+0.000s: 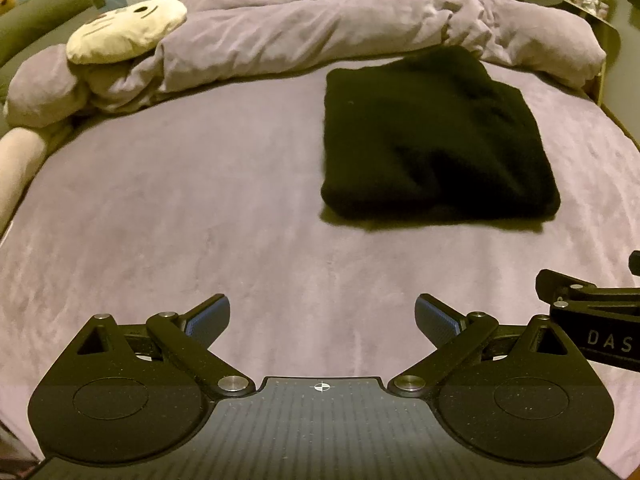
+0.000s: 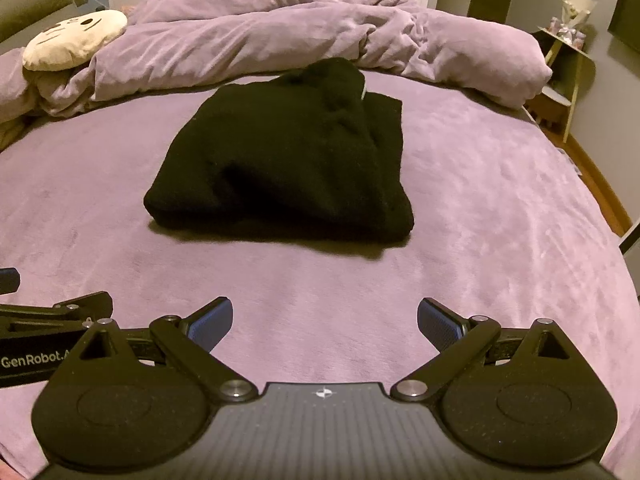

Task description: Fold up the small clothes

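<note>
A black garment (image 1: 432, 140) lies folded into a thick rectangle on the purple bed sheet (image 1: 200, 220); it also shows in the right wrist view (image 2: 284, 164). My left gripper (image 1: 322, 316) is open and empty, well short of the garment and to its left. My right gripper (image 2: 325, 318) is open and empty, in front of the garment with bare sheet between. The right gripper's body shows at the right edge of the left wrist view (image 1: 592, 316), and the left gripper's body at the left edge of the right wrist view (image 2: 48, 332).
A rumpled purple duvet (image 2: 280, 36) lies across the far side of the bed. A cream plush pillow with a face (image 1: 124, 32) rests at the far left. A small shelf (image 2: 568, 64) stands beyond the bed's right edge.
</note>
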`<action>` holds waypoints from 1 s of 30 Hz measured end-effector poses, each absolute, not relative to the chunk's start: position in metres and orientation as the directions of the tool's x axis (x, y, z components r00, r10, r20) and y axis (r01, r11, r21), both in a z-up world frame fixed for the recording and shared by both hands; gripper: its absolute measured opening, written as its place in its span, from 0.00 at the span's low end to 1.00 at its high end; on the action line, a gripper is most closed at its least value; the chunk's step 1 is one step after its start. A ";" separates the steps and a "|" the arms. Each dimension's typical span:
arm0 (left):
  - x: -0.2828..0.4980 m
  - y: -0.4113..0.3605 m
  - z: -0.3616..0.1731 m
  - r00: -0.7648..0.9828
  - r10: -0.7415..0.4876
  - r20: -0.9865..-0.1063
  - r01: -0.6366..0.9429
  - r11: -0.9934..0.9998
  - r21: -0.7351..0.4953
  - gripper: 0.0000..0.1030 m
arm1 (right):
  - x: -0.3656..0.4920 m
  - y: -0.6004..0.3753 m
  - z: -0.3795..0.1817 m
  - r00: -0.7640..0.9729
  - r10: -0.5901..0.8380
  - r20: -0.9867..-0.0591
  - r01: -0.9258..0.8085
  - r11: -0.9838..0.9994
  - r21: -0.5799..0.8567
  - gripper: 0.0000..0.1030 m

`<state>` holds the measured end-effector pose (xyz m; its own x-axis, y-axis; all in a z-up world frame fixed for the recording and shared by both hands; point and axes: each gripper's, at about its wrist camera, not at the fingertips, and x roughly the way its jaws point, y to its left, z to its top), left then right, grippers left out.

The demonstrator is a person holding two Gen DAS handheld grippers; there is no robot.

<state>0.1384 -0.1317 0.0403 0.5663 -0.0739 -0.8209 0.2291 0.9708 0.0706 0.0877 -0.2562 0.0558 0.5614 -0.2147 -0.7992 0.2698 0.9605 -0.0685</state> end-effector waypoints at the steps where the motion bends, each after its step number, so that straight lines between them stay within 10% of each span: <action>1: 0.138 -0.132 0.040 0.566 -0.075 -0.821 0.229 0.971 0.069 0.98 | 0.087 -0.256 0.056 0.561 -0.213 -0.800 0.270 0.960 -0.065 0.96; 30: 0.136 -0.131 0.041 0.566 -0.063 -0.822 0.229 0.970 0.083 0.98 | 0.085 -0.259 0.056 0.556 -0.199 -0.807 0.274 0.960 -0.048 0.96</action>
